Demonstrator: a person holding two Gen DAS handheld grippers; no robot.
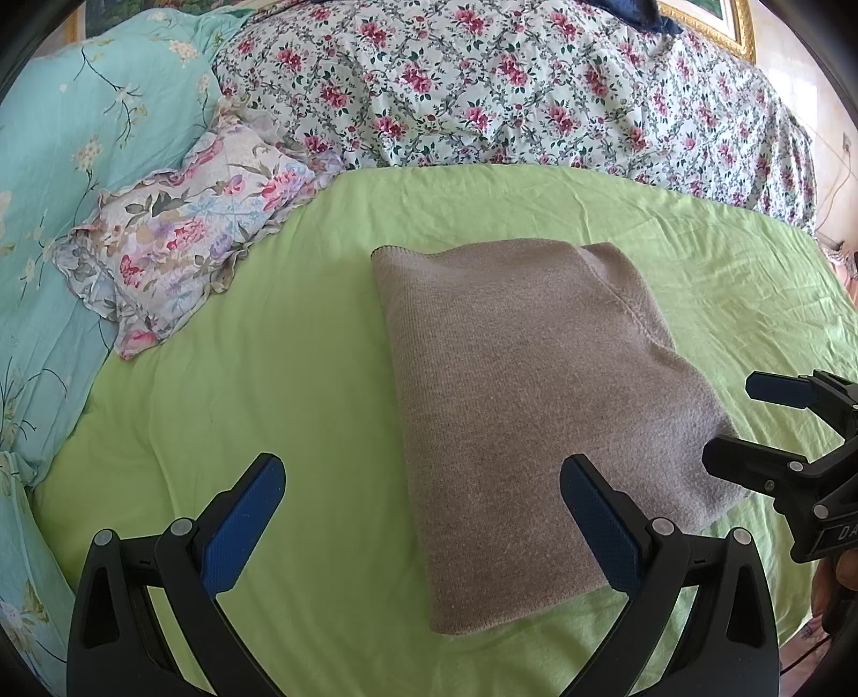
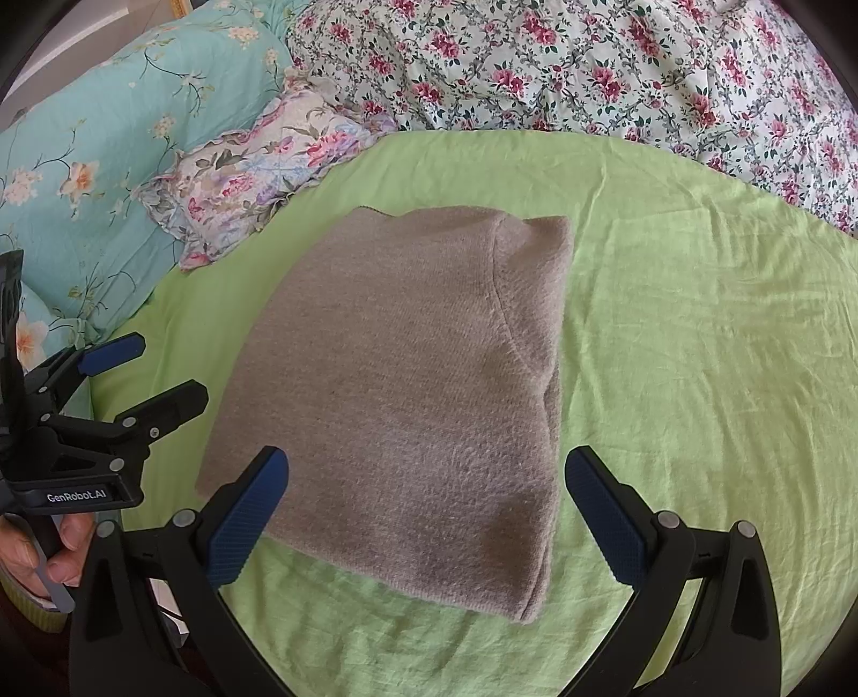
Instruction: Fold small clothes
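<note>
Folded grey-brown knit garment (image 1: 531, 413) flat on the green bed sheet (image 1: 268, 375), roughly in the middle of the bed, a neat rectangle with a curved seam line near one edge. Same garment (image 2: 407, 397) in the right wrist view, long side running away from the camera, folded edge thick along the right side.

Left gripper (image 1: 423, 514) held low over the sheet at the garment's near left corner, fingers wide apart, nothing between them; blue-padded fingers (image 1: 241, 520) on either side, the right one over the garment's near edge, the left one over bare sheet. Seen also from the right wrist camera as the left gripper (image 2: 155, 370) at the left border, fingers apart, just beside the garment's left edge, not clearly touching it. Hand (image 2: 43, 552) around its handle below.

Right gripper (image 2: 426, 514) over the garment's near edge, fingers spread wide, empty, the garment's near end lying between and below them. From the left wrist view, right gripper (image 1: 734, 423) at the right border, fingers apart, next to the garment's right corner.

Beyond the sheet: floral quilt (image 1: 509, 86) with pink flowers across the far side, turquoise floral bedding (image 1: 59, 187) on the left, small ruffled floral pillow (image 1: 187, 230) resting between the turquoise bedding and the sheet. Gilt picture frame (image 1: 740, 27) at the top right corner.
</note>
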